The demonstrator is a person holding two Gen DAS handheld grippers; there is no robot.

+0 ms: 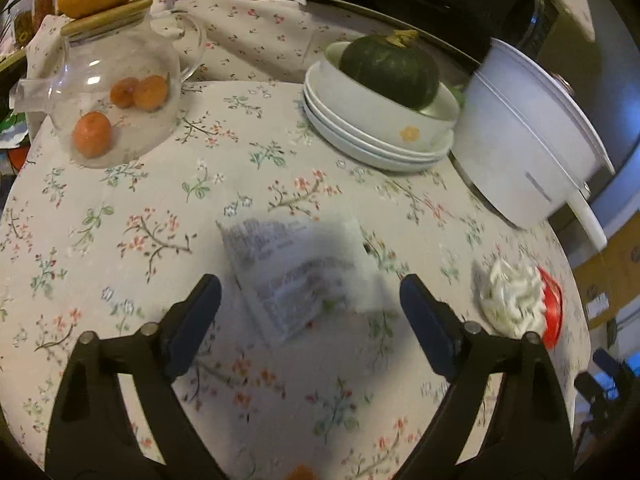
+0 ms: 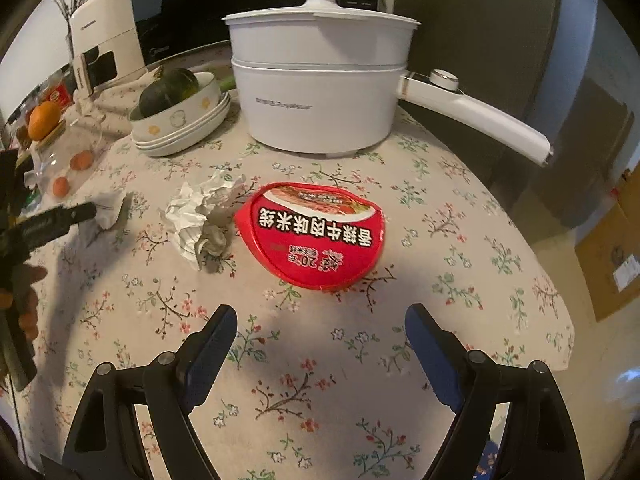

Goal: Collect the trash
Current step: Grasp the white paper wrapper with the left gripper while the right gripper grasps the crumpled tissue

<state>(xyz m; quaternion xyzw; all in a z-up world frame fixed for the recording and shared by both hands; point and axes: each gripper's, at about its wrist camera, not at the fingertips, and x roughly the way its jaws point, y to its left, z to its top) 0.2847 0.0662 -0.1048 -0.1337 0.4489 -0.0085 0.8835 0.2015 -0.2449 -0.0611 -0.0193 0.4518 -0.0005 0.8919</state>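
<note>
We are at the beginning of the collecting, as far as we can judge: three pieces of trash lie on the table with the flowered cloth (image 2: pixel 460 240) and none of them is picked up. Our left gripper (image 1: pixel 310 294) hangs over the printed paper slip (image 1: pixel 296 272) with its jaws spread; the slip lies between the two fingers, but the pads do not press on it. Our right gripper (image 2: pixel 320 326) is also spread wide and holds nothing; it stands near the red noodle-cup lid (image 2: pixel 316 236), which lies flat on the cloth in front of it. Just beside the lid, on its left in the right wrist view, sits the crumpled white tissue (image 2: pixel 202 216), touching or almost touching the lid's edge. The slip is thin, a little creased, with grey print that is too blurred to read. The lid is round, bent at the rim, with white characters. We see no bin or bag in these views, so where the trash should go we cannot tell
</note>
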